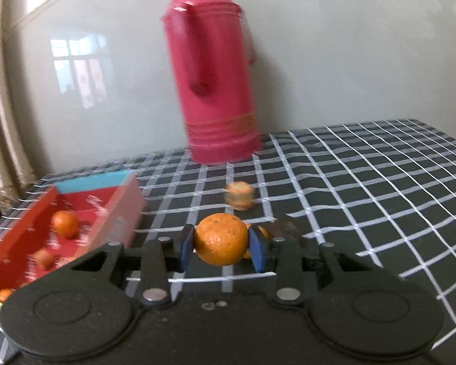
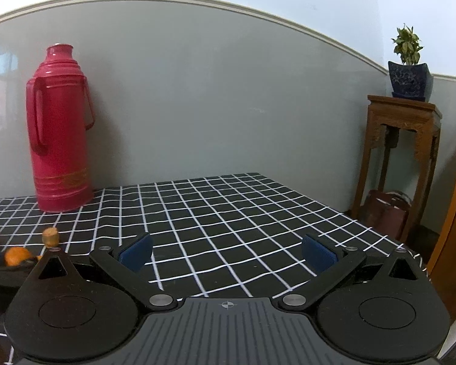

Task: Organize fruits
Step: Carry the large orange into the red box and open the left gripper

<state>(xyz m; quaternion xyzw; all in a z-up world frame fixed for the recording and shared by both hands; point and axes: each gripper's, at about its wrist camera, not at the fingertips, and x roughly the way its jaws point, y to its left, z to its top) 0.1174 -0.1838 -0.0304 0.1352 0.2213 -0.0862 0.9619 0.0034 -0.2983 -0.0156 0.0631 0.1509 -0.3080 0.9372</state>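
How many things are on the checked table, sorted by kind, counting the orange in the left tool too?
Oranges: 6, that is 1 in the left tool, 1 half hidden behind it, and 4 in the box, some blurred
Red box: 1
Red thermos: 1
Cork stopper: 1
Total: 9

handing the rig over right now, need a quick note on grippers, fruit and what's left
Left gripper: shut on an orange, held above the checked tablecloth.
Right gripper: open, empty, over bare cloth.
Red box, to the left of the left gripper: several small oranges already inside, such as this one.
Left: put the held orange in the box. More orange shows just behind it, partly hidden.
The small cork-like piece near the red thermos is blurred; I cannot tell whether it is fruit.
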